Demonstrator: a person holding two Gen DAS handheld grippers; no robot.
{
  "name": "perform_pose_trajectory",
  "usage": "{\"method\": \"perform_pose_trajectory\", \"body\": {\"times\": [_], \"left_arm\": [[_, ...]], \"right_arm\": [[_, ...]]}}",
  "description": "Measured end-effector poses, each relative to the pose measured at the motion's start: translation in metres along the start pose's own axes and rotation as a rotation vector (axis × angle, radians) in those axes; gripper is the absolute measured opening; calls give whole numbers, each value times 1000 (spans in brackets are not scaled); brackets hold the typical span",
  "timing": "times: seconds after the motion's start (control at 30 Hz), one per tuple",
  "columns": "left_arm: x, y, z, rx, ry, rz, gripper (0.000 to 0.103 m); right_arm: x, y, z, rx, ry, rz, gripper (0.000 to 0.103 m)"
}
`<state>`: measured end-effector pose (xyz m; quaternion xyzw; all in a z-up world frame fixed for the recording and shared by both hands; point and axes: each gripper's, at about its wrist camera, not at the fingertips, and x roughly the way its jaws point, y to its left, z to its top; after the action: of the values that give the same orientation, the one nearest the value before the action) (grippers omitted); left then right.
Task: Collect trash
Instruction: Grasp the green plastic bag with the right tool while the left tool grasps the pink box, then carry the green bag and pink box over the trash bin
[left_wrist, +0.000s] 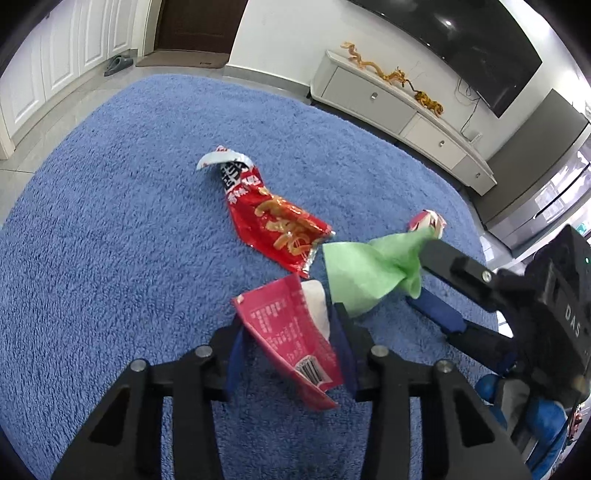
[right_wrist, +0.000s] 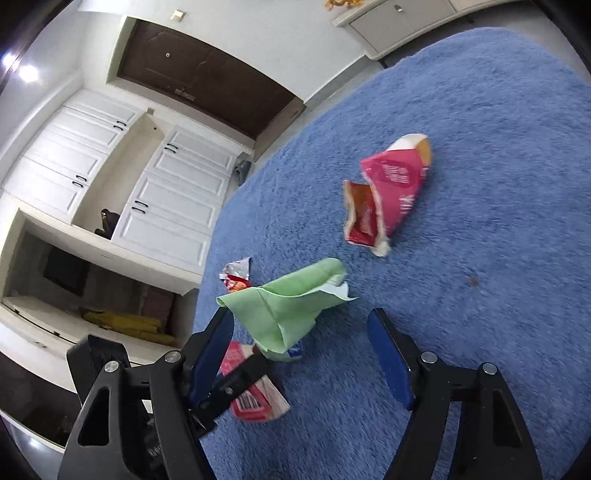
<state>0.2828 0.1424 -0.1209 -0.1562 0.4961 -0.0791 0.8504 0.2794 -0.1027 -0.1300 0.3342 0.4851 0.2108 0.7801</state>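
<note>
Left wrist view: left tongs (left_wrist: 291, 332) clenched on a pink-red foil snack packet w/ barcode and white inside (left_wrist: 295, 343), held above the shaggy blue carpet (left_wrist: 110, 221). Just beyond it lies a crumpled red snack wrapper w/ orange print (left_wrist: 273, 221), flat on carpet. Right tongs (left_wrist: 417, 284) reach in from the right; crumpled pale-green paper sheet (left_wrist: 362, 269) sits against the upper finger, lower blue pad apart from it, so not pinched. Right wrist view: right tongs (right_wrist: 299, 332) stand released, green sheet (right_wrist: 284, 306) between them, nearer the left pad. Another pink snack bag w/ torn mouth (right_wrist: 388, 192) lies well ahead on carpet (right_wrist: 480, 147), apart from both tongs.
</note>
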Motion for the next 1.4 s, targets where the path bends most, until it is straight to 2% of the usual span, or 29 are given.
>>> {"method": "perform_pose_trajectory", "body": {"times": [0.23,0.37,0.5,0.57,0.6,0.73,0.8,0.9,1.13,1.4], "left_arm": [[-9,17,-10,-10,-18,-25,37],[-15,19,-21,9,-36,-14,37],[-19,17,-25,9,-43,-18,34],[-22,20,-27,7,-42,-27,32],[-24,22,-28,3,-43,-32,32],[-35,29,-31,-5,-54,-46,31],[-43,31,-31,-10,-65,-48,31],[-59,30,-34,-16,-85,-57,30],[-101,25,-49,-7,-131,-77,30],[-156,-2,-67,26,-194,-101,30]], "right_arm": [[5,12,-8,14,-2,64,73],[8,20,-6,-2,-6,51,73],[16,26,-2,-10,3,2,73],[21,26,0,-7,8,-10,56],[24,25,0,-5,9,-14,45],[23,16,-5,10,2,15,33],[18,15,-7,10,-6,34,30],[4,20,-12,-7,-22,57,30],[-54,38,-37,-104,-79,98,29],[-151,37,-79,-145,-182,119,29]]}}
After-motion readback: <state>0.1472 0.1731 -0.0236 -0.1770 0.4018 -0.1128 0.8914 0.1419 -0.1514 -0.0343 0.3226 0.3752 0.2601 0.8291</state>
